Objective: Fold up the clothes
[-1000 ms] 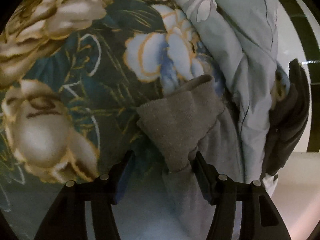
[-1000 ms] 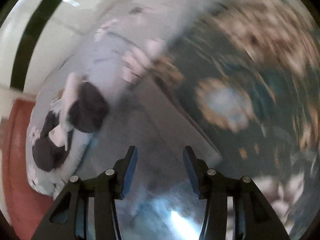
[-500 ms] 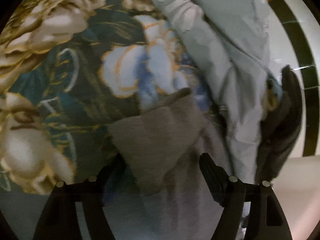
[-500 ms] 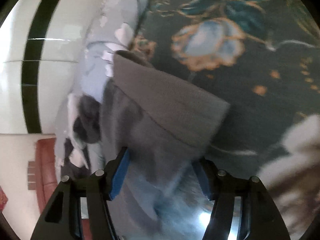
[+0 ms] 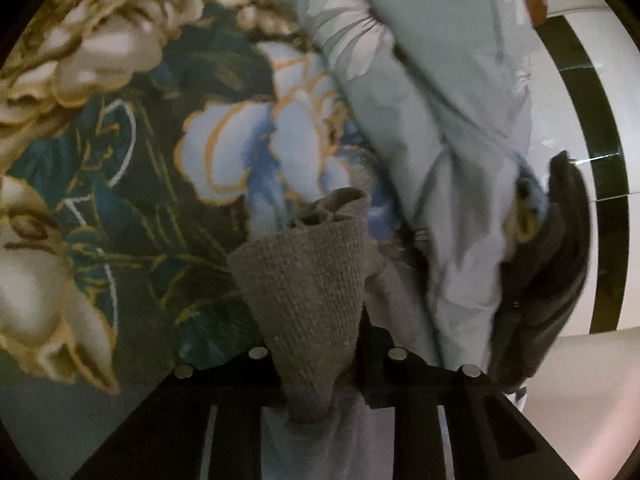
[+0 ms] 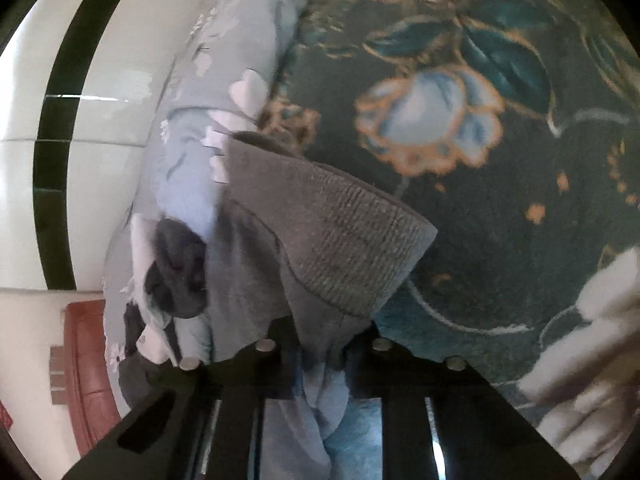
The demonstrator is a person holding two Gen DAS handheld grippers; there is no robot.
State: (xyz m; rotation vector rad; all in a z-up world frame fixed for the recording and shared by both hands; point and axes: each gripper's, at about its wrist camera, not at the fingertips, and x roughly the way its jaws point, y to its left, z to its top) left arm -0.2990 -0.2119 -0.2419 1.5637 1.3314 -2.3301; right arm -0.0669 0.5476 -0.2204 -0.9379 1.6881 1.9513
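Most of both views is taken up by a dark teal floral bedcover (image 5: pixel 132 184), which fills the left and centre of the left wrist view and the upper right of the right wrist view; it seems to serve as the flat work surface for the folding. Beside it runs a pale blue flowered quilt (image 5: pixel 432 92), bunched along the upper right of the left view and the upper left of the right view, probably pushed aside to leave room. Dark clothes (image 6: pixel 176 268) lie heaped on that quilt at the left of the right view, likely a pile kept within reach.

Next comes the task's thing, a grey knitted garment (image 6: pixel 340 240), sitting low and central in each view, over the bedcover. Its ribbed band (image 5: pixel 308 292) stands up as a cone in the left view and spreads as a wide strip in the right.

Each claw is clamped together on it: the left gripper (image 5: pixel 320 364) pinches one ribbed corner, the right gripper (image 6: pixel 324 344) pinches cloth just under the band. Holding two spaced points looks meant to keep an edge taut for a straight fold.
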